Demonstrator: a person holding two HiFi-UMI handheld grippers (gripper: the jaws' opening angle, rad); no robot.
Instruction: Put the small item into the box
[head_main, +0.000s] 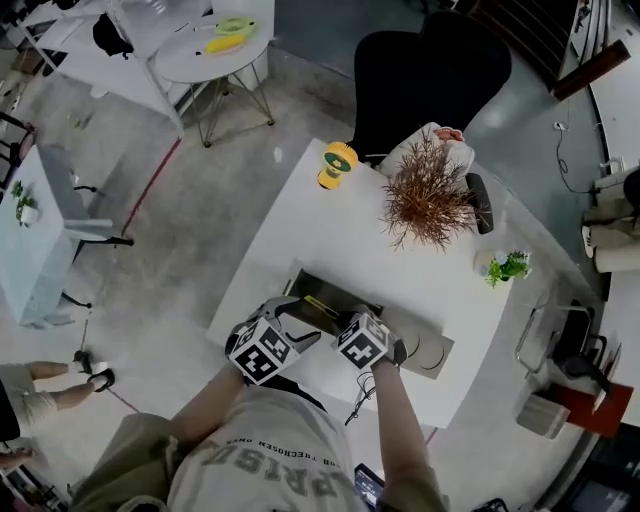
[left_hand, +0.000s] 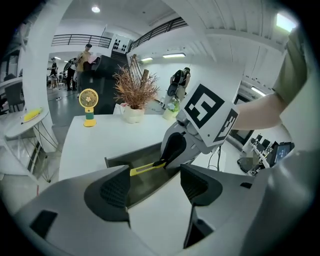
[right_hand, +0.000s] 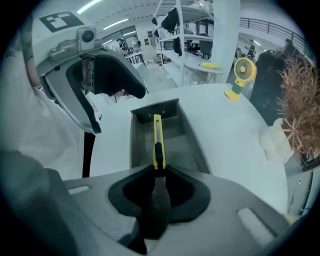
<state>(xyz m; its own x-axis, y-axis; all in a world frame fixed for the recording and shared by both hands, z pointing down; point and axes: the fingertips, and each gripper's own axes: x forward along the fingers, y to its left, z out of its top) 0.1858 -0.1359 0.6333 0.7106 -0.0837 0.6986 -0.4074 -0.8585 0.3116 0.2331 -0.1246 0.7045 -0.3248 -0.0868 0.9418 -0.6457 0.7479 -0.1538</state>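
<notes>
Right claw (right_hand: 158, 176) pinches the yellow cutter (right_hand: 158, 142) by its near end. The cutter points straight ahead of the claw, its long axis running along the box (right_hand: 135, 145), over the trough. Left claw (left_hand: 155, 187) is spread and empty beside the box. Judgement: lower, then release.
</notes>
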